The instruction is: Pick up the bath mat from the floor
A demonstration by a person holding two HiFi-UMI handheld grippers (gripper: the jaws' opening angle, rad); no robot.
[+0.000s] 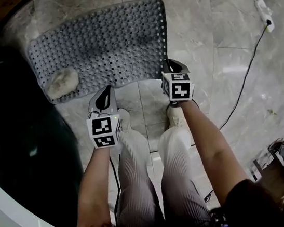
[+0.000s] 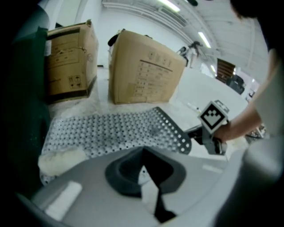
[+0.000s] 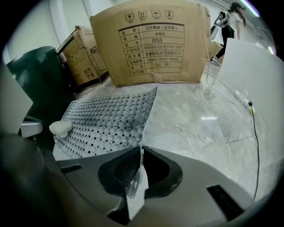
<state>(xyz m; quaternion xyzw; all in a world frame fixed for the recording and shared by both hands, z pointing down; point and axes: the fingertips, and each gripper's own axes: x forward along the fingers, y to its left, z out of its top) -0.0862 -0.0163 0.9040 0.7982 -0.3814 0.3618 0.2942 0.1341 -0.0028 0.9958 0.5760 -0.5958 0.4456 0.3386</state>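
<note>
A grey perforated bath mat (image 1: 106, 42) lies on the marble floor, and it also shows in the left gripper view (image 2: 111, 128) and the right gripper view (image 3: 106, 119). My right gripper (image 1: 172, 65) is at the mat's near right corner. Its jaws (image 3: 141, 150) are shut on the mat's edge, which rises into them. My left gripper (image 1: 106, 91) sits at the mat's near edge, left of the right one. Its jaws (image 2: 143, 153) look shut, with a bit of dotted mat between them.
A pale fluffy lump (image 1: 62, 82) rests on the mat's near left corner. Cardboard boxes (image 3: 155, 44) stand beyond the mat. A dark green tub (image 1: 8, 129) curves along the left. A power strip and cable (image 1: 264, 14) run across the floor at right. The person's legs (image 1: 138, 158) are just behind the grippers.
</note>
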